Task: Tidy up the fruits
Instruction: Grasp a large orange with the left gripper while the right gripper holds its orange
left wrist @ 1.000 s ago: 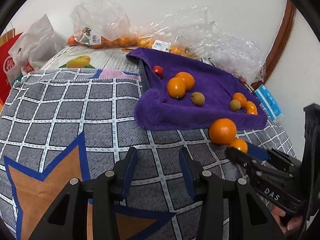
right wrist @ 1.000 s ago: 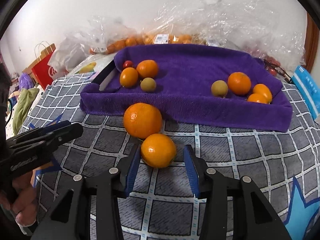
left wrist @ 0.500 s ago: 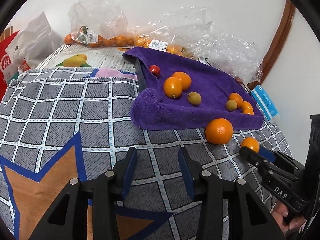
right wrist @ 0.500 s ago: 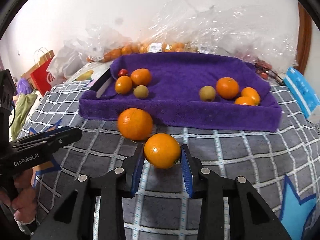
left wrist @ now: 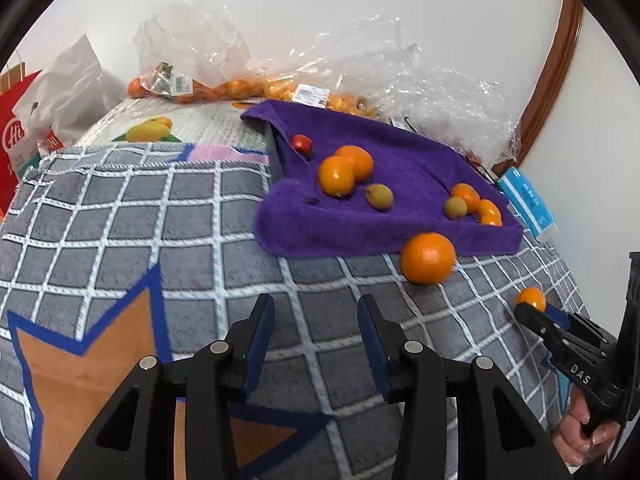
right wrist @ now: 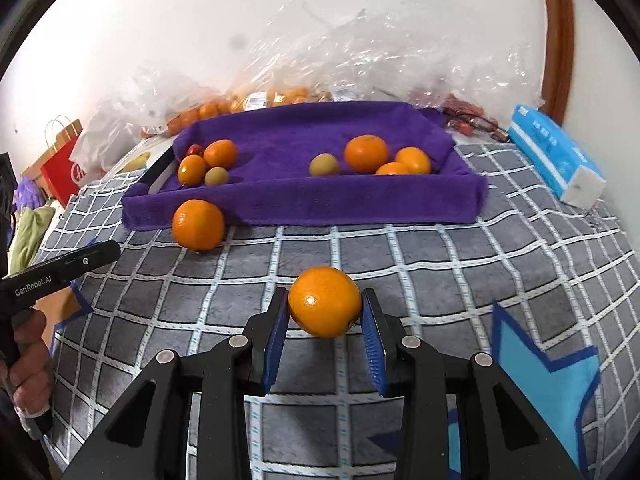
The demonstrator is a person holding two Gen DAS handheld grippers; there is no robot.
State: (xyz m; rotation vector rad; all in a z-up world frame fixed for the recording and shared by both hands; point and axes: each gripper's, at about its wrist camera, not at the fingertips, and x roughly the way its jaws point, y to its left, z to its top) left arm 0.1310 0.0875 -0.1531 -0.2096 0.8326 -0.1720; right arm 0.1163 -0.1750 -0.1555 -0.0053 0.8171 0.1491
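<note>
We work over a grey checked blanket (right wrist: 400, 248) with blue star patches, white wall behind. Our right gripper (right wrist: 325, 320) clamps a smooth, glossy round orange (right wrist: 324, 302) between its blue ribbed pads. Ahead lies the plush purple towel tray (right wrist: 320, 204). Our left gripper (left wrist: 316, 340) hangs parted, grasping nothing.

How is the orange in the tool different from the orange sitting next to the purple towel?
The held orange is clamped between the right tool's pads; the loose orange lies free on the checked cloth. The loose orange sits against the purple towel; the held orange is well away from it. Both are round, bright orange and outside the towel.
</note>
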